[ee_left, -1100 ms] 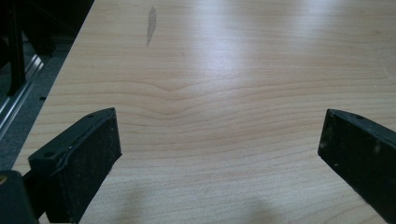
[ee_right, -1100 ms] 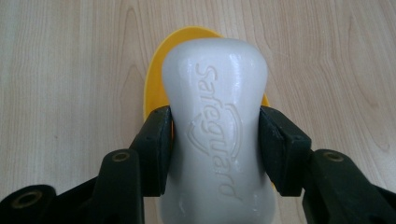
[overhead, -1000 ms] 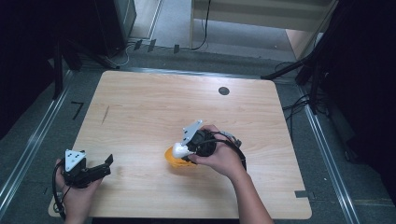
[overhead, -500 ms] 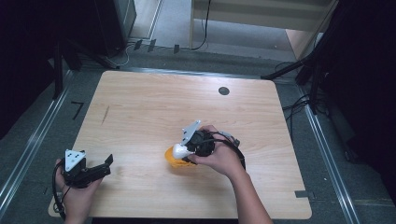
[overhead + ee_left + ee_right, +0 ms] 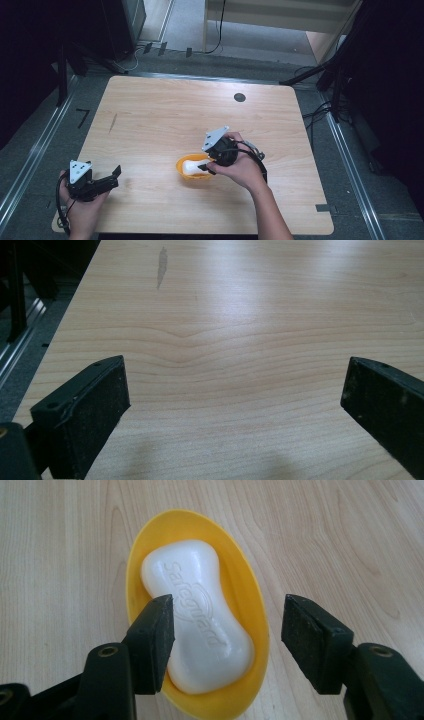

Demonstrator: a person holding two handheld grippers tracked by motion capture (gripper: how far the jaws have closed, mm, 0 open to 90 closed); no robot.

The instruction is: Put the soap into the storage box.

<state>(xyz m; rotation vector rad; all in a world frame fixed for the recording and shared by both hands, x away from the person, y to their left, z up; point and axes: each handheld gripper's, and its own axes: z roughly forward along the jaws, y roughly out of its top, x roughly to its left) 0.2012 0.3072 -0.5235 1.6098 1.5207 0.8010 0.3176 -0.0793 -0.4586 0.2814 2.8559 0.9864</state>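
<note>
Glossy white waisted soap bar (image 5: 197,615), embossed lettering, lies in an oval yellow plastic dish (image 5: 248,587) on the pale woodgrain counter (image 5: 150,120). Right gripper (image 5: 225,622) is over the dish, matte black fingers (image 5: 157,625) spread, straddling the bar, contact unclear; dish's near rim cut off. Left gripper (image 5: 235,390) is well left of the dish, fingers wide apart, holding nothing.

Glossy white soap (image 5: 197,612) (embossed); smooth yellow plastic dish (image 5: 250,595); satin pale wood-grain table (image 5: 150,115).

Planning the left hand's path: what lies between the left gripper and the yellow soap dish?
Only bare wooden table between the left gripper and the yellow soap dish, per the high view.
</note>
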